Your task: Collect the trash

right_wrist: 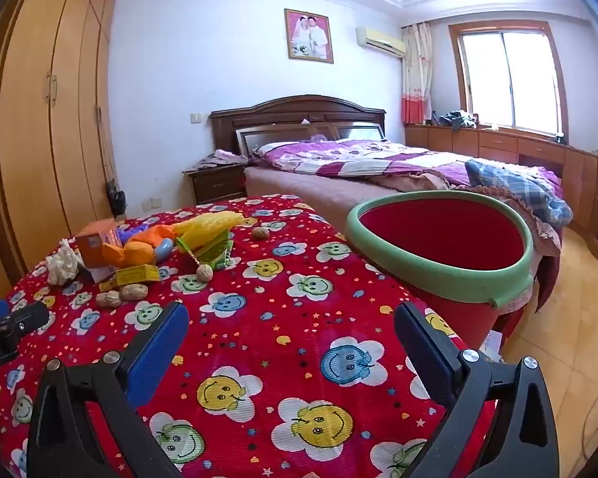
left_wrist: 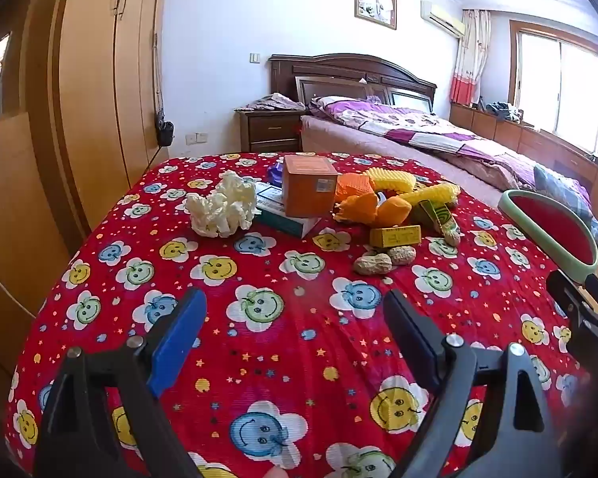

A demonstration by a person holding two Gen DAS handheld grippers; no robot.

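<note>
Bedroom table, trash pile (left_wrist: 319,203) well beyond left gripper (left_wrist: 295,334), right gripper (right_wrist: 291,342), both fingers released, empty.

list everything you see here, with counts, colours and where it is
tablecloth: 1, red with smiley flowers, over the table
bin: 1, red with green rim, at the table's right edge
crumpled tissue: 1, white, left of the pile
orange box: 1, on a white-teal box
yellow box: 1, small, near side of the pile
peanuts: 2, tan, nearest the tools
foam nets: several, yellow and orange, back right
left tool: open, empty
right tool: open, empty
</note>
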